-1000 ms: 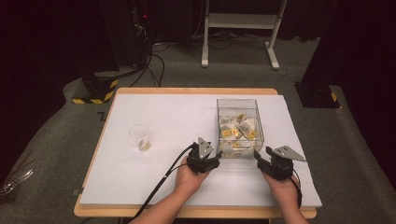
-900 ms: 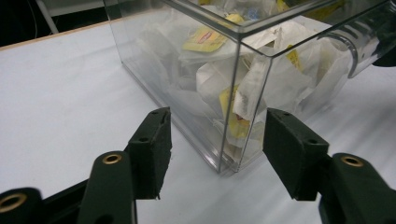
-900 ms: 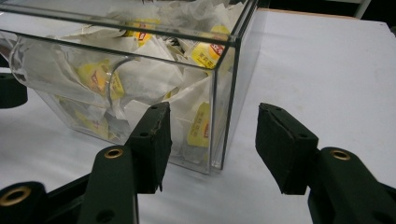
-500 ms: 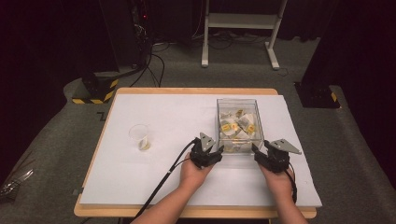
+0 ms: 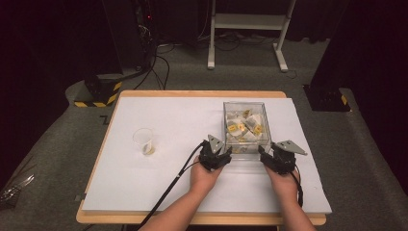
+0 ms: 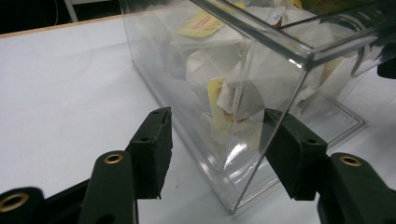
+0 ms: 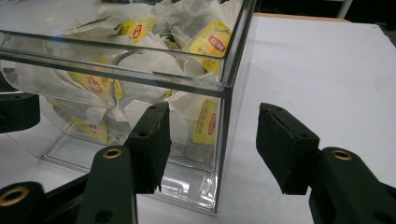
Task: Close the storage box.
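I've got both hands up at the near side of the clear box (image 5: pixel 246 127) of tea bags (image 5: pixel 243 126), which sits on the right half of the desk (image 5: pixel 183 120) — my left hand-held gripper (image 5: pixel 222 155) is at the box's near left corner and my right hand-held gripper (image 5: pixel 267 155) at its near right corner. Looking along the left one, its jaws stand spread wide with the corner edge of the box between them, nothing pinched yet; along the right one it's the same story — jaws released, straddling the other near corner, pads apart from the plastic. The box rests flat, full of bags with yellow tags. Off to the left, well apart, stands a small clear cup (image 5: pixel 144 141) with something yellowish at the bottom. So by my reckoning the approach is done and the lining-up is about there; the closing on the corners and any lifting or shifting of the box is all left to do
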{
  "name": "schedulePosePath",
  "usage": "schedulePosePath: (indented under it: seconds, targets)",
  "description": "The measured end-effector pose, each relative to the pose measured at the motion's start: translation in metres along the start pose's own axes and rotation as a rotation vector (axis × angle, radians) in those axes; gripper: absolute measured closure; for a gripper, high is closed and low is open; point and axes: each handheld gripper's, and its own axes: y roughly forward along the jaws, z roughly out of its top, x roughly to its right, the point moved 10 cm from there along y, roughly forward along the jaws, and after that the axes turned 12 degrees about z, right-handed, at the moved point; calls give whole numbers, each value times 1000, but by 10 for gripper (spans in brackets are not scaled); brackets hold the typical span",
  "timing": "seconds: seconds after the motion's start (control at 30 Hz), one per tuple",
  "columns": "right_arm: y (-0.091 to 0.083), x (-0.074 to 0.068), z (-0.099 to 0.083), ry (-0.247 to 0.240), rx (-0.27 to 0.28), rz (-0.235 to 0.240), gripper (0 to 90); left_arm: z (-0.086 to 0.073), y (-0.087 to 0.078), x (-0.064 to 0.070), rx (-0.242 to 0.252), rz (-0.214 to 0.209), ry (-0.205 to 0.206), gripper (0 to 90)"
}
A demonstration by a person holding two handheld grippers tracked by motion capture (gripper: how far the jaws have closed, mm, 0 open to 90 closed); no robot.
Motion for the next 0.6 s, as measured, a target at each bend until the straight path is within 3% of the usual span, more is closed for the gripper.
schedulePosePath:
  seconds: [0.2, 0.23, 0.27, 0.3, 0.33, 0.37, 0.4, 0.5, 0.6]
  targets:
    - [0, -2, -2, -2, 0, 2, 455, -4, -6, 2, -14, -13, 40, 424]
    - [-1, -3, -3, -6, -1, 6, 455, -10, -13, -6, -59, -24, 146, 419]
    - [-3, -4, -6, -3, -6, 9, 455, -6, -13, 0, -17, -34, 55, 420]
    - [-5, -4, -7, -9, -7, 11, 457, -5, -15, 1, 1, -32, 0, 420]
    - [-7, -5, -10, -16, -12, 12, 457, -9, -21, -7, -31, -49, 74, 423]
    - [-9, -5, -13, -15, -15, 12, 459, -2, -21, 0, 26, -56, -70, 425]
    - [-10, -5, -16, -19, -20, 13, 460, -12, -30, -15, -44, -66, 79, 425]
    - [-15, -3, -27, -20, -39, 14, 461, -18, -44, -33, -84, -77, 98, 424]
    - [-21, 2, -40, -28, -75, 8, 461, -24, -58, -56, -112, -70, 151, 418]
